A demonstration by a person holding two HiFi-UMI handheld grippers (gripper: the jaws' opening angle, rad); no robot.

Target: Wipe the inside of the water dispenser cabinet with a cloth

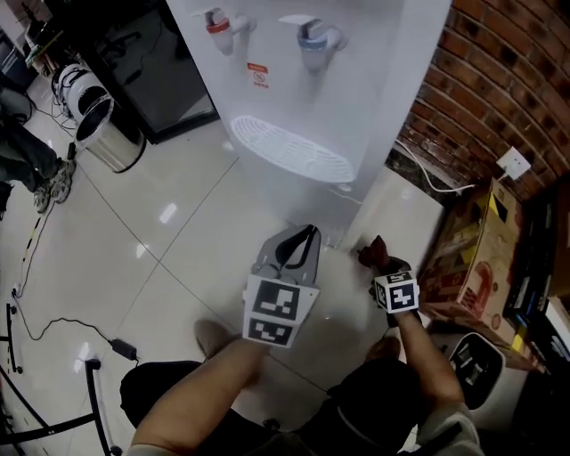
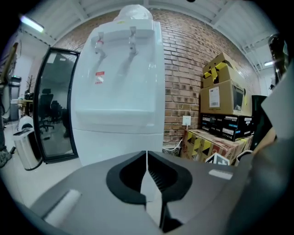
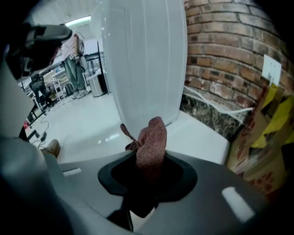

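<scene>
Reddish-brown woven cloth point(image 3: 151, 140) sits bunched in your right gripper point(image 3: 148, 176). Its jaws are closed on the lower part of the cloth, so a folded hump and a small frayed tail stick up past the tips. In the head view you hold that gripper point(image 1: 378, 264) low at the right, pointing steeply down. The cloth point(image 1: 372, 253) hangs over the glossy pale tiled floor point(image 1: 169, 258), just beside the bottom right corner of the tall white plastic water dispenser point(image 1: 356, 98). No view shows whether cloth and dispenser touch.

Your left gripper point(image 2: 147, 167) has its jaws pressed fully together with nothing between them, and it points at the dispenser's front point(image 2: 118, 114). Seen from above, the left gripper point(image 1: 298, 242) hangs in front of the white slotted drip tray point(image 1: 289, 147), which sits below the red-capped tap point(image 1: 219, 27) and the blue-capped tap point(image 1: 313, 39). The dispenser's lower front shows as a plain white face.

A red brick wall point(image 1: 508, 80) stands to the dispenser's right, with a white wall socket point(image 1: 514, 163) on it and a printed brown cardboard box point(image 1: 476, 263) at its foot. A round steel waste bin point(image 1: 105, 134) stands well apart at the far left.
</scene>
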